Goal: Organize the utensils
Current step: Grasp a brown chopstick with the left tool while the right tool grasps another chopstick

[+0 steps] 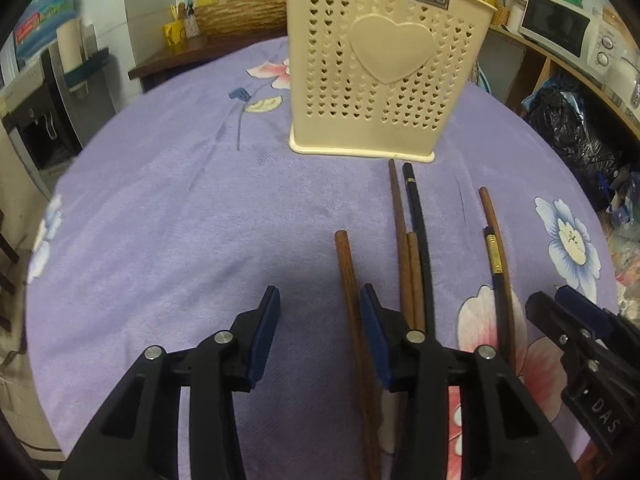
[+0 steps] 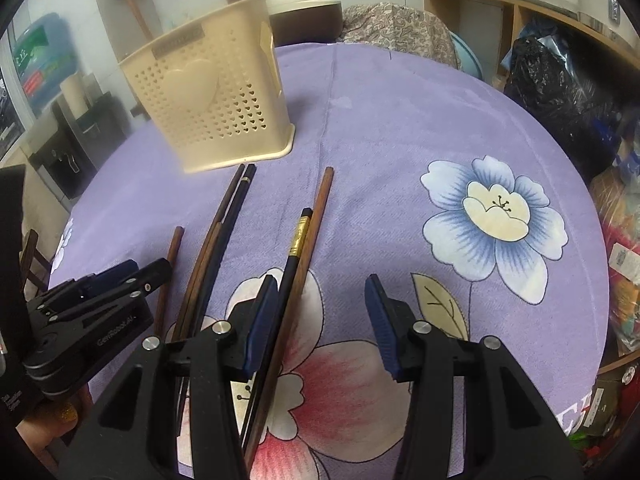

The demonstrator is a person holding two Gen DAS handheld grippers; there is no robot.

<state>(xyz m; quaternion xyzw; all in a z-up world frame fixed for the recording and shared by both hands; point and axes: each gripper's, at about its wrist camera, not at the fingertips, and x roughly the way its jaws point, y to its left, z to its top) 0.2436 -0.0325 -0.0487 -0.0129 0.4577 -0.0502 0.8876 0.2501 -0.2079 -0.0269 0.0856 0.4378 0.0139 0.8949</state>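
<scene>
Chopsticks [image 1: 404,240] lie before the holder [image 1: 384,68]: both grippers, left [image 1: 320,344] and right [image 2: 320,320], are spread, so you centre one stick before pinching.

Home kitchen: microwave [image 1: 554,28], cluttered shelves [image 2: 500,12].

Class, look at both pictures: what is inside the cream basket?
Through the heart holes of the basket only dim gaps show, nothing recognisable. Its walls cover the inside and the top opening faces away, so its contents cannot be told. The chopsticks lie outside on the cloth.
</scene>
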